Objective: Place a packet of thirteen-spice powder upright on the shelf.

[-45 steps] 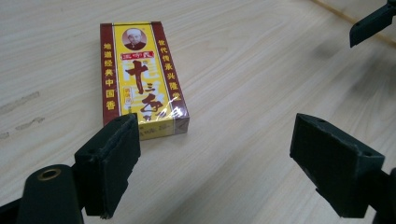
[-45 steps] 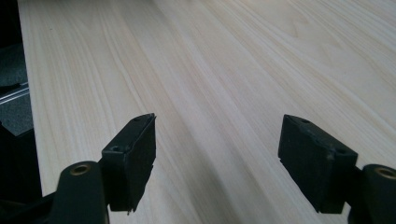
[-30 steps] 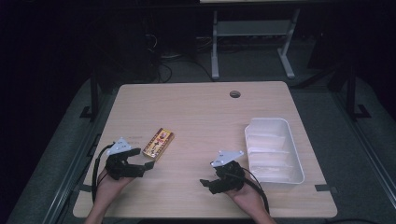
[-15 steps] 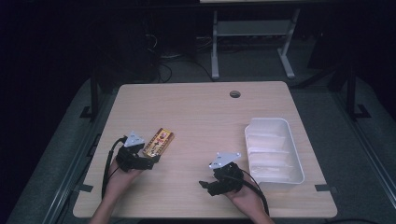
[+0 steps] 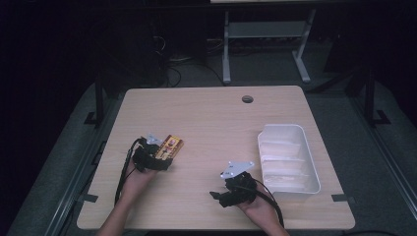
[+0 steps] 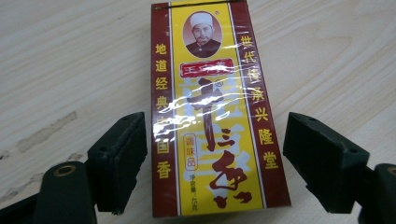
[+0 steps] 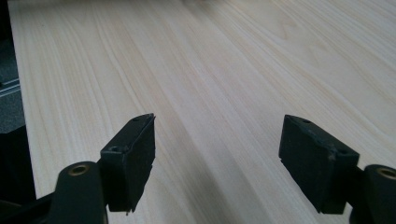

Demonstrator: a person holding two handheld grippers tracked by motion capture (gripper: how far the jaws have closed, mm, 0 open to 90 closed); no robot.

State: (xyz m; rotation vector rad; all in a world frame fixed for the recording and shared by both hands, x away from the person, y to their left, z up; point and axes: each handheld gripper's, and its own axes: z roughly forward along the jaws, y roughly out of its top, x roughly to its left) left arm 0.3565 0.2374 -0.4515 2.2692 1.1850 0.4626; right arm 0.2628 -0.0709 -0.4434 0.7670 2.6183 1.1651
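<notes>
Lay flat on the wooden surface (image 5: 211, 118): yellow-and-red seasoning packet (image 6: 212, 116), between left gripper (image 6: 212, 165) jaws just closing, not yet pressing. Right gripper (image 7: 217, 161) jaws spread, empty, near white tray (image 5: 310, 172).

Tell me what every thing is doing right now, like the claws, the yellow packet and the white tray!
Left claw: open around the packet, jaws just been closing, pads not yet pressing it.
Right claw: open, nothing between its jaws, over bare table.
Yellow and red packet: lying flat on the table, sealed, between the left claw's jaws.
White tray: upright on the table's right side, apart from both claws.
Table: wooden, level.
</notes>
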